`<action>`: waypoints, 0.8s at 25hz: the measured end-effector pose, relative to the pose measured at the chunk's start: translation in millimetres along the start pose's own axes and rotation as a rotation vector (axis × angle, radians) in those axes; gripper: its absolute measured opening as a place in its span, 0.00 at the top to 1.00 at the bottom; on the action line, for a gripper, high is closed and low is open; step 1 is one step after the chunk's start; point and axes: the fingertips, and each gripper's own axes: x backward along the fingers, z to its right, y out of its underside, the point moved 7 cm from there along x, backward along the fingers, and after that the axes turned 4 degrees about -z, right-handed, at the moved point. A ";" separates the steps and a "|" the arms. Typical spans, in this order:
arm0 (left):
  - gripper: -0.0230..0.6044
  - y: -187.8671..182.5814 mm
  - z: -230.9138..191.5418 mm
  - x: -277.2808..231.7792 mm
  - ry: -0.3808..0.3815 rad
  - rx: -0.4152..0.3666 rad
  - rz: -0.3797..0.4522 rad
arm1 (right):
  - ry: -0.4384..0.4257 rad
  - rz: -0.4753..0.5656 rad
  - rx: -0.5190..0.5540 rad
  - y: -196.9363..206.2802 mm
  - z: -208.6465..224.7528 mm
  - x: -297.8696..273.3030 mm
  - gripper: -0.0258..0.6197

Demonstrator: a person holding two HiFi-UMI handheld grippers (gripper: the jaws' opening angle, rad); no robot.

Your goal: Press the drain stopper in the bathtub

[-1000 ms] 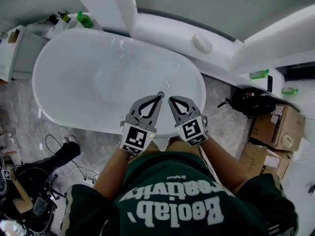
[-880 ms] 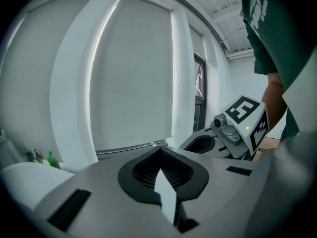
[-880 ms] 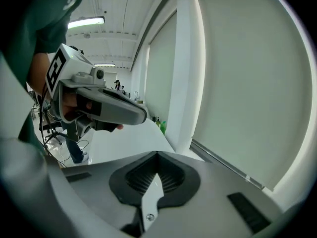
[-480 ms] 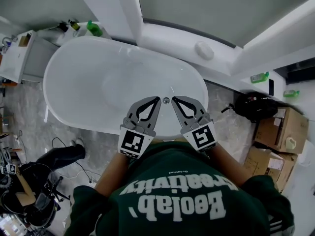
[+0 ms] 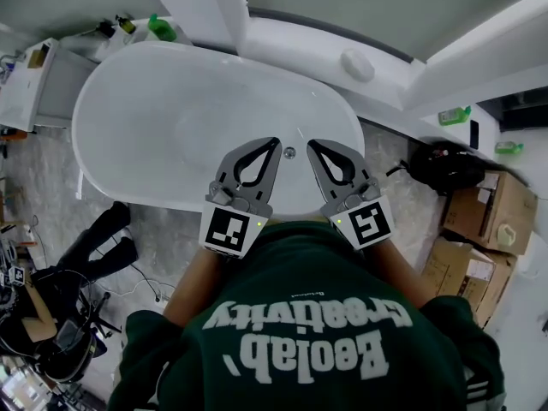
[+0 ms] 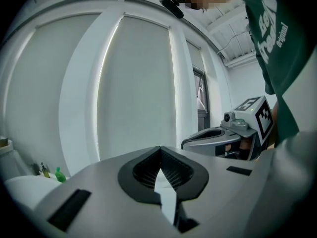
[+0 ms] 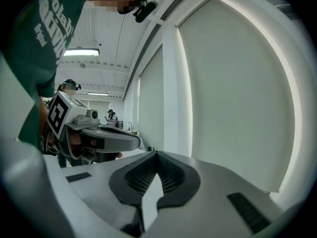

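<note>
Left gripper (image 5: 274, 142) and right gripper (image 5: 312, 144): jaws shut tip to tip, empty. Stopper (image 5: 289, 152) just beyond, between both tips, low in the tub (image 5: 128, 118). Probably stiff, sprung, slick metal; nothing to grasp, so push squarely on its cap with one closed tip.
</note>
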 end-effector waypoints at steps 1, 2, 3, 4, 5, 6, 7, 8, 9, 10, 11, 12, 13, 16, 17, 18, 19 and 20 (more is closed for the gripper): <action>0.95 -0.9 -0.4 -0.4 0.005 -0.008 0.001 | 0.005 0.012 0.007 -2.6 -0.2 1.2 0.95; 0.95 -1.5 -1.3 -0.8 0.009 -0.014 0.001 | 0.010 0.020 0.016 -4.7 -0.5 1.8 0.95; 0.95 -1.8 -2.9 -1.0 0.011 -0.014 0.002 | 0.014 0.024 0.025 -6.6 -1.3 1.5 0.95; 0.95 -2.3 -5.1 -1.2 0.012 -0.011 0.002 | 0.015 0.027 0.032 -8.1 -2.3 0.4 0.95; 0.95 -3.1 -7.0 -1.7 0.013 -0.008 0.004 | 0.012 0.031 0.036 -9.4 -3.2 -0.7 0.95; 0.95 -4.6 -7.4 -2.8 0.015 -0.009 0.008 | 0.009 0.037 0.041 -10.5 -3.6 -0.9 0.95; 0.95 -6.6 -5.8 -4.2 0.017 -0.016 0.014 | 0.005 0.044 0.045 -11.1 -3.6 0.5 0.95; 0.95 -8.6 -2.3 -5.4 0.020 -0.024 0.021 | 0.000 0.051 0.048 -11.3 -3.7 3.4 0.95; 0.95 -10.3 1.5 -6.0 0.022 -0.029 0.025 | -0.005 0.056 0.050 -11.1 -4.0 6.9 0.95; 0.95 -11.6 4.2 -6.3 0.024 -0.029 0.025 | -0.008 0.058 0.051 -11.1 -4.3 9.6 0.95; 0.95 -12.7 5.1 -6.8 0.025 -0.028 0.022 | -0.010 0.058 0.052 -11.5 -4.4 10.9 0.95; 0.95 -13.8 4.6 -7.4 0.025 -0.028 0.020 | -0.010 0.056 0.053 -12.3 -4.2 10.9 0.95; 0.95 -14.9 3.4 -8.0 0.027 -0.030 0.019 | -0.008 0.054 0.054 -13.2 -4.0 10.2 0.95; 0.95 -17.8 1.7 -7.6 0.034 -0.042 0.027 | 0.000 0.051 0.056 -16.1 -3.8 9.6 0.95; 0.95 -18.8 1.3 -7.0 0.037 -0.046 0.030 | 0.003 0.051 0.058 -17.0 -3.8 9.6 0.95; 0.95 -19.5 0.9 -6.5 0.039 -0.051 0.033 | 0.005 0.052 0.060 -17.7 -4.2 9.2 0.95; 0.95 -19.7 0.5 -5.9 0.040 -0.057 0.035 | 0.006 0.053 0.060 -18.0 -4.8 8.6 0.95; 0.95 -19.4 0.4 -5.4 0.041 -0.061 0.035 | 0.007 0.054 0.057 -17.9 -5.5 8.2 0.95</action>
